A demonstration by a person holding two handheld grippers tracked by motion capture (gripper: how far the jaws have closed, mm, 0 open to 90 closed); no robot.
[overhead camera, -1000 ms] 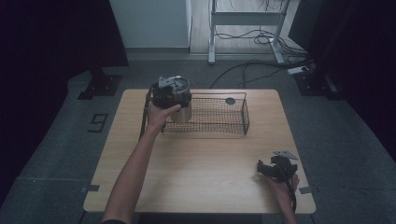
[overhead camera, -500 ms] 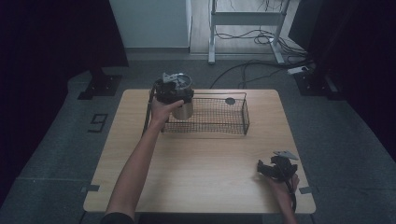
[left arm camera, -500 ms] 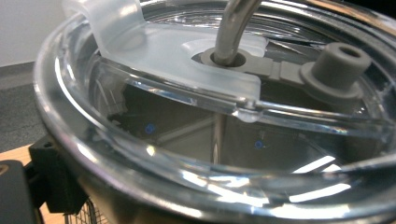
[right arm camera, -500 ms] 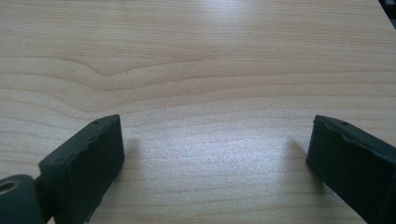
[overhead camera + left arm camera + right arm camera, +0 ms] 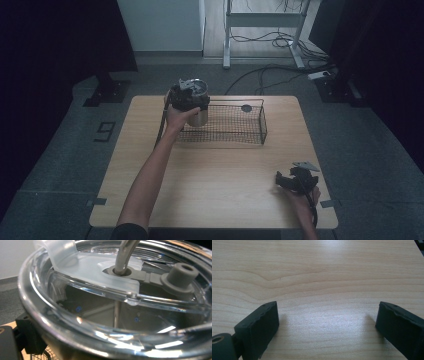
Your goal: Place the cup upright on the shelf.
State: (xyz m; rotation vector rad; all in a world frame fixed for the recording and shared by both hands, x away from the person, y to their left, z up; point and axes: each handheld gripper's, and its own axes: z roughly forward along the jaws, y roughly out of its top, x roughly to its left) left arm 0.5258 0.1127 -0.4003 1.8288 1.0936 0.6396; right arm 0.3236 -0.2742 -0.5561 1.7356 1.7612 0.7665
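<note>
From above, a light wooden counter (image 5: 210, 185) stands on a grey floor. The left gripper (image 5: 189, 98) is clamped around a steel tumbler (image 5: 199, 114) with a clear lid, holding it upright at the left end of a black wire basket (image 5: 235, 125) that sits toward the counter's far edge. A small dark round object (image 5: 246, 108) lies near the basket's far side. The right gripper (image 5: 295, 180) rests low at the counter's near right corner, well apart from the basket.
</note>
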